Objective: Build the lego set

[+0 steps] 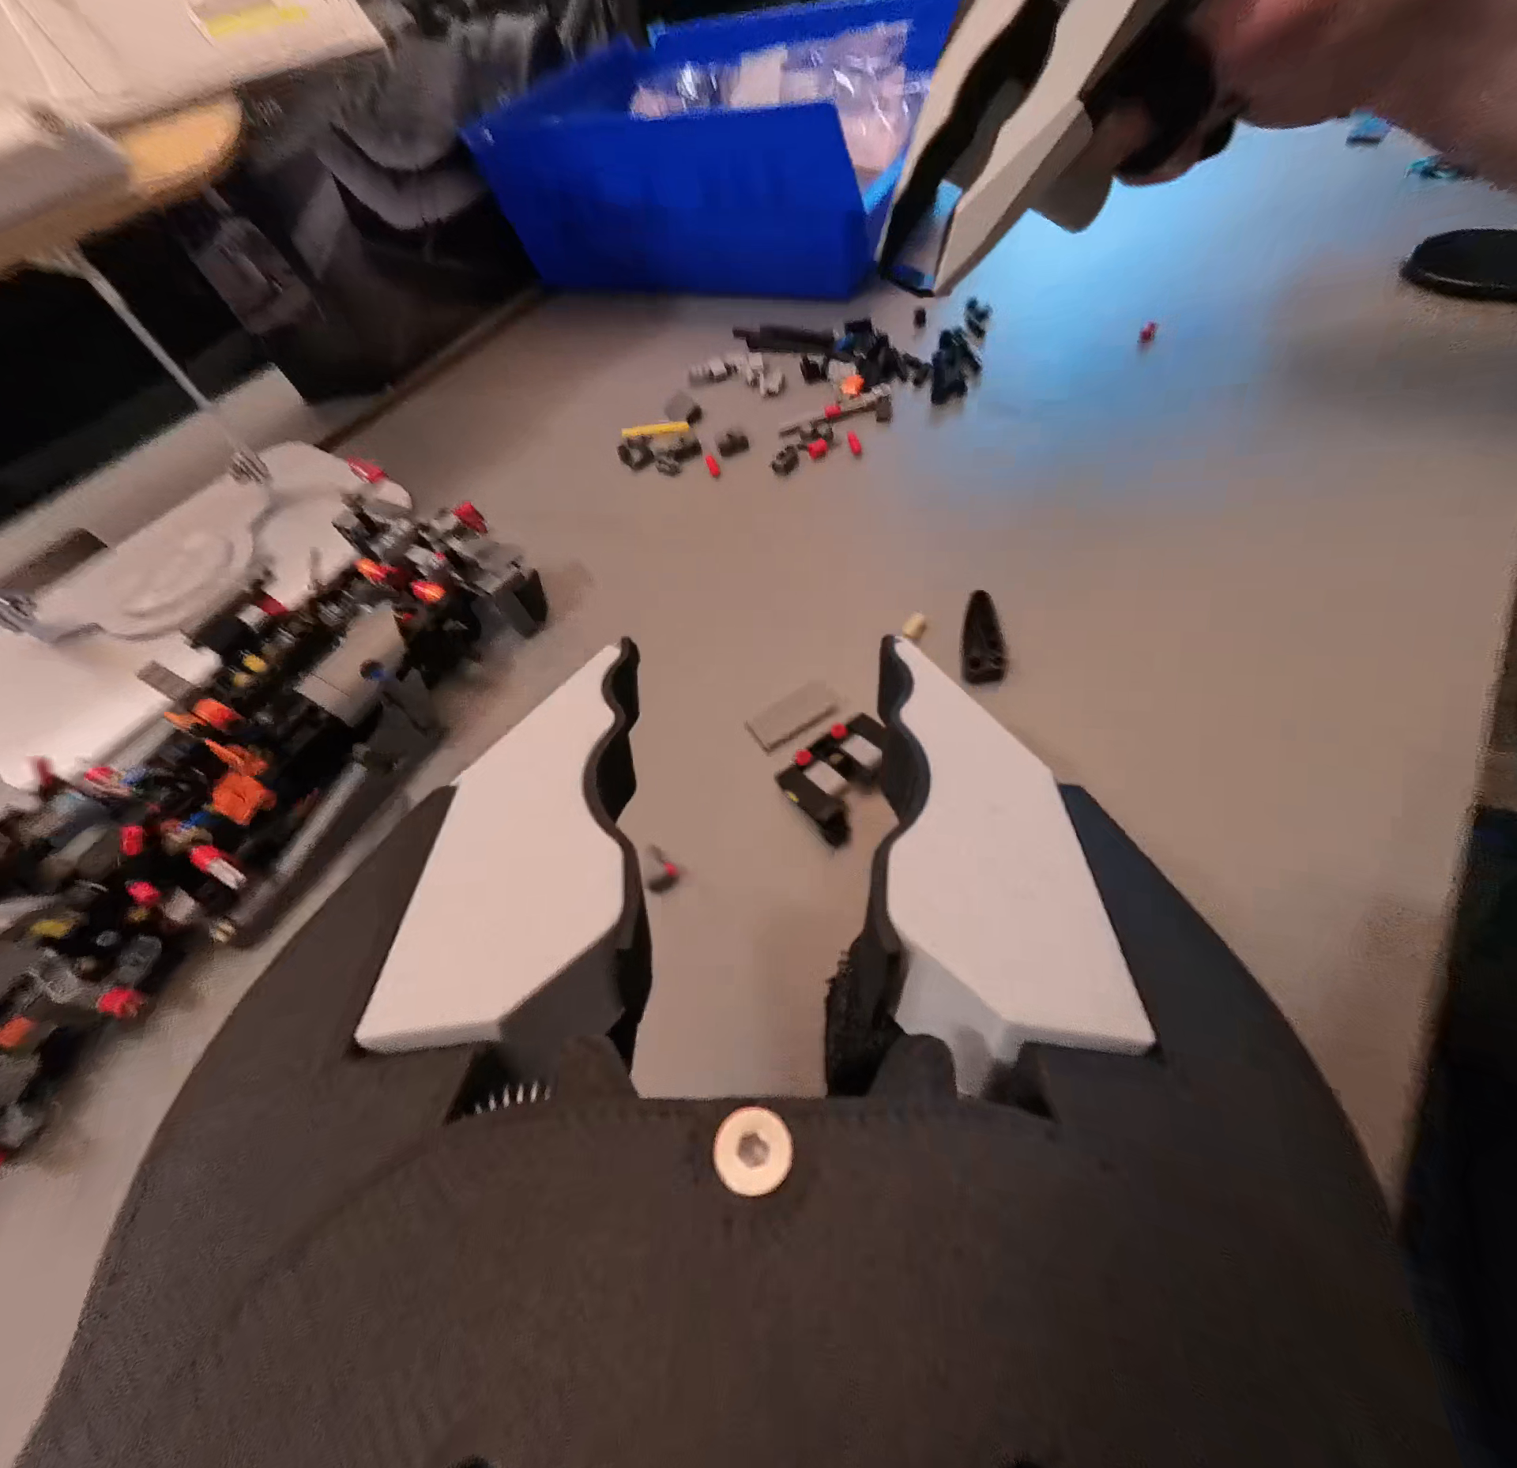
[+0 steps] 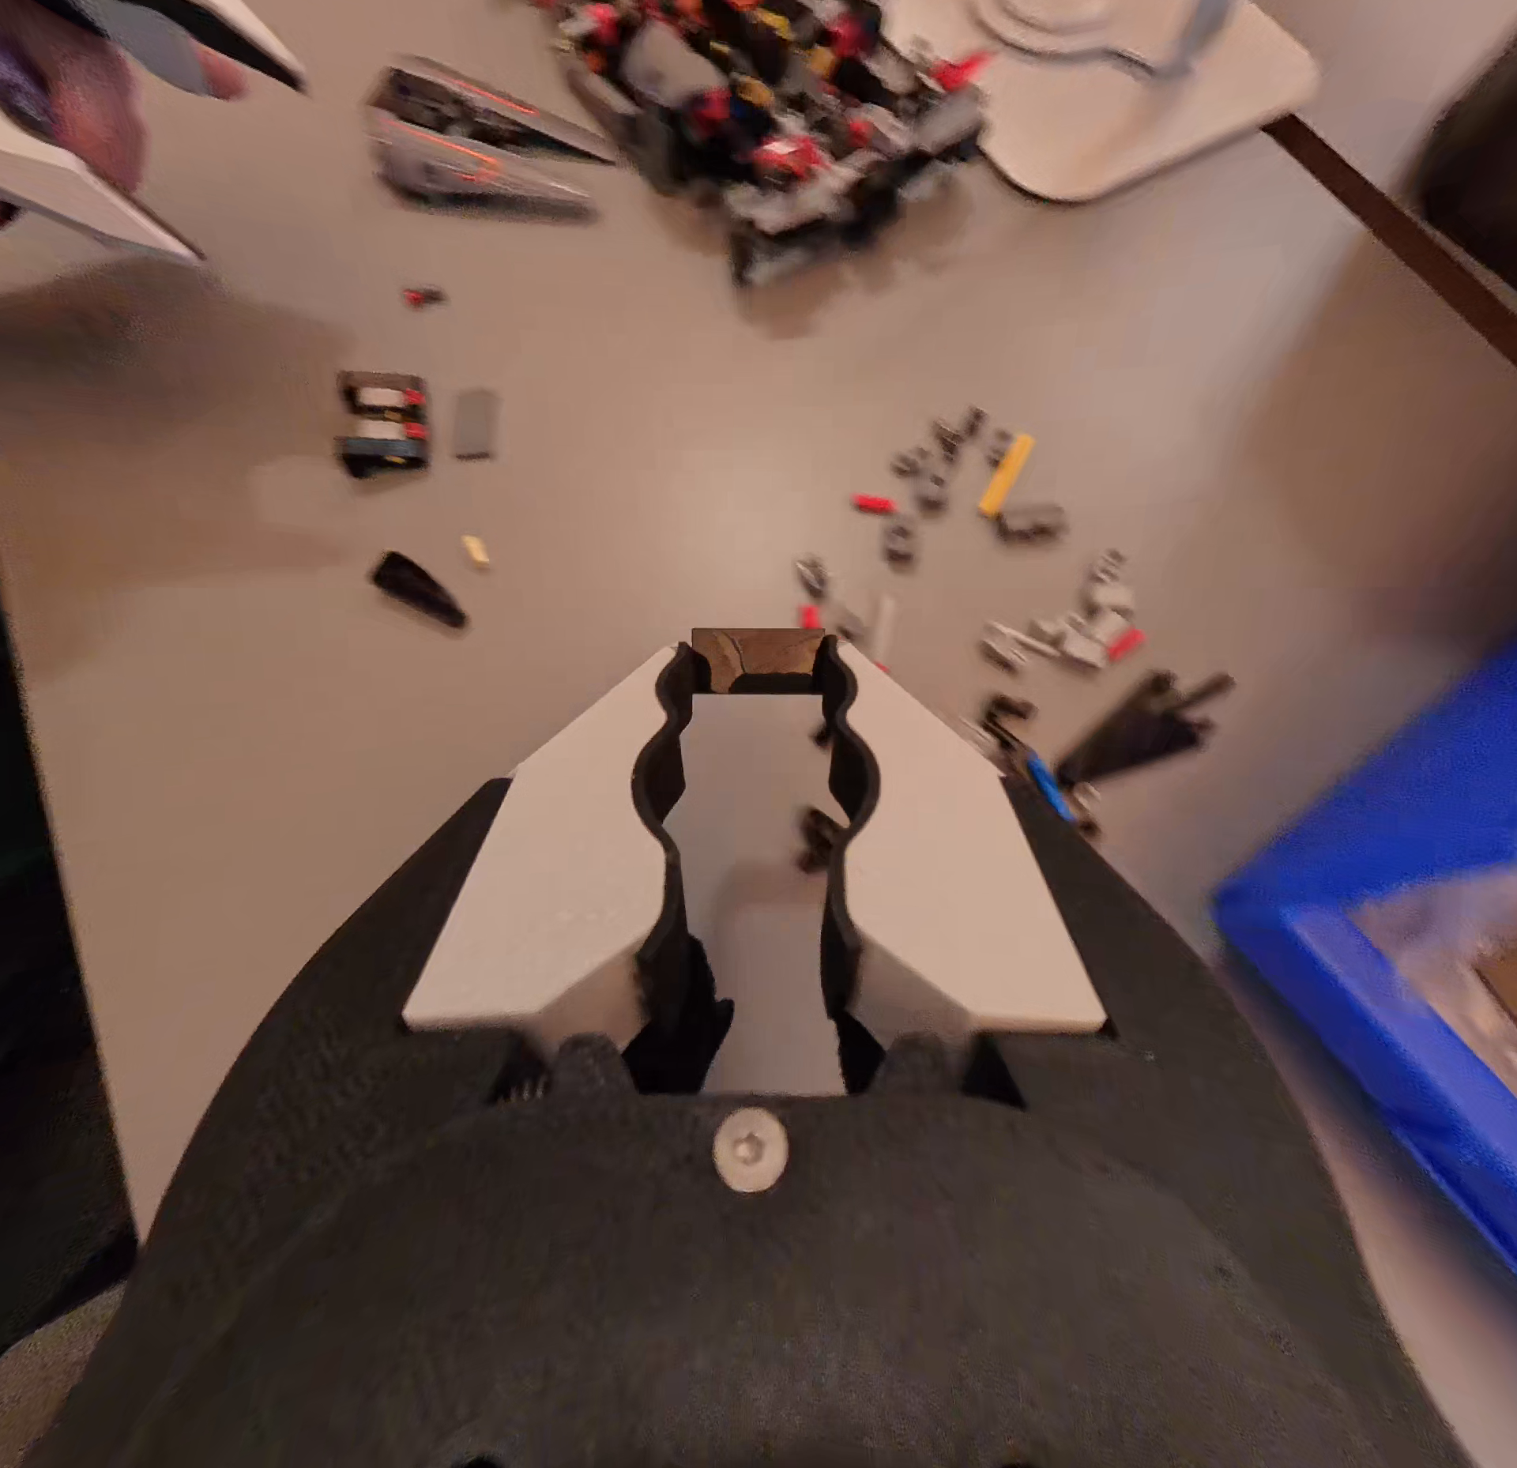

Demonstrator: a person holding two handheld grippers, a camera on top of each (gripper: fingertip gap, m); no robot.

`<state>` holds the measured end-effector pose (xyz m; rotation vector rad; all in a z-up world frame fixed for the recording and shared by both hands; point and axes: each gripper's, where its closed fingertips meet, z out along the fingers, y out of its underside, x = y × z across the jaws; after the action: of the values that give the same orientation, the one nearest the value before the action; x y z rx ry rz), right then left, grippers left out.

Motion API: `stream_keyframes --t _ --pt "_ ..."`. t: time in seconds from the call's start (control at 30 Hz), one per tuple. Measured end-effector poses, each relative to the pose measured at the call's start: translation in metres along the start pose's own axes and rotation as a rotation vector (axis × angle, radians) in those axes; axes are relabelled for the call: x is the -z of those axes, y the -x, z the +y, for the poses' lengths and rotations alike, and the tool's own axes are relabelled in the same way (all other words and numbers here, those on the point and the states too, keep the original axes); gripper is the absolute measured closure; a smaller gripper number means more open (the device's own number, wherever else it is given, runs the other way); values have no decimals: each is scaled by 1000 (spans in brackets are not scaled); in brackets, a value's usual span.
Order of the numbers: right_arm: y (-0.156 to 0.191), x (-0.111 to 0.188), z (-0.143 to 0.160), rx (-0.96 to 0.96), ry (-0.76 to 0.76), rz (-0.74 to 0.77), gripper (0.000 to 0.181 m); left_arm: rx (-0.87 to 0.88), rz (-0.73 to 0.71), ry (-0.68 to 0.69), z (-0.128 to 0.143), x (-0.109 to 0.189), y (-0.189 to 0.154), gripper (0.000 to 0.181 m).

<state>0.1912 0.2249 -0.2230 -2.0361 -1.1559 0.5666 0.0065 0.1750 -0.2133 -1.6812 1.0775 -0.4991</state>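
My left gripper (image 1: 759,657) is open and empty, low over the grey table. Between its fingers lie a small black sub-assembly with red studs (image 1: 829,764) and a flat grey tile (image 1: 792,714). A black wedge piece (image 1: 983,636) and a small tan piece (image 1: 914,626) lie just past the right fingertip. My right gripper (image 2: 755,661) is shut on a dark glossy flat piece (image 2: 755,657), held above the table. It shows in the left wrist view (image 1: 919,279) near the blue bin. The large part-built model (image 1: 246,731) lies at left, also in the right wrist view (image 2: 763,90).
A pile of loose pieces (image 1: 821,394) lies mid-table, with a yellow beam (image 2: 1005,474). A blue bin (image 1: 681,189) holds bags. A white board (image 2: 1108,74) sits under the model. A grey wedge panel with orange stripes (image 2: 476,148) lies beside it. The table edge (image 2: 1395,222) is close.
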Motion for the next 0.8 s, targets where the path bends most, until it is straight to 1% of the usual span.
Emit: stream_keyframes --t 0.07,0.1,0.17,0.2,0.3,0.37,0.4,0.47,0.53,0.7,0.8 --pt "25 -14 -10 60 -7 -66 151 87 50 105 12 0 -17 119" --pt "37 -21 -15 91 -13 -98 151 98 34 144 19 -1 -20 117" --pt "60 -35 -25 132 -23 -171 152 79 -45 236 35 -5 -21 117" --pt "69 -42 -28 152 -23 -196 151 80 -64 261 41 -8 -22 116" --pt "88 -59 -34 202 -23 -255 152 74 -86 336 53 -22 -29 109" --pt "97 -67 -36 225 -20 -285 152 78 -99 380 61 -28 -29 112" --pt "100 -71 -36 233 -13 -292 152 95 -98 388 63 -30 -28 115" --pt "104 -77 -34 249 -5 -307 152 72 -126 408 67 -34 -23 125" --pt "110 -81 -34 249 -13 -332 152 68 -117 415 68 -39 -24 135" --pt "111 -82 -34 243 -30 -351 152 38 -57 408 67 -42 -25 136" --pt "112 -82 -34 239 -38 -370 152 -45 7 410 66 -41 -28 136"
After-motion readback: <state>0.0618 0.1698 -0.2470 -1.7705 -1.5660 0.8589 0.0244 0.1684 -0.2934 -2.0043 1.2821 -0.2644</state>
